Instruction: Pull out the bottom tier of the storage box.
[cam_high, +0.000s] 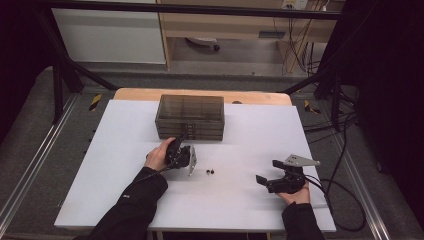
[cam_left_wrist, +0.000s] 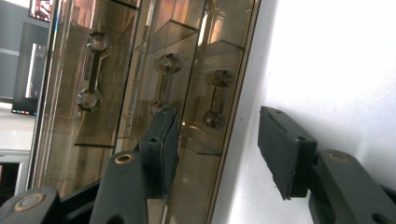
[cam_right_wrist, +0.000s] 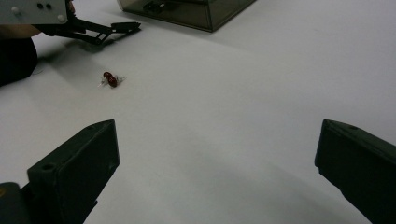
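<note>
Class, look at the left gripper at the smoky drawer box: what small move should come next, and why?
Probably ease the left gripper forward and close it on the nearest drawer handle of the smoky translucent plastic drawer box. In the left gripper view its jaws stand apart with nothing pressed between them, just short of the box front. The right gripper rests open on the white table.

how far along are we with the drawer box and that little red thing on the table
Nothing looks done: the drawer box has its handled fronts flush. In hand: the left gripper sits at the lowest drawer's handle, jaws apart, nothing pinched. Left: opening it and moving the small red piece; the right gripper waits open.
</note>
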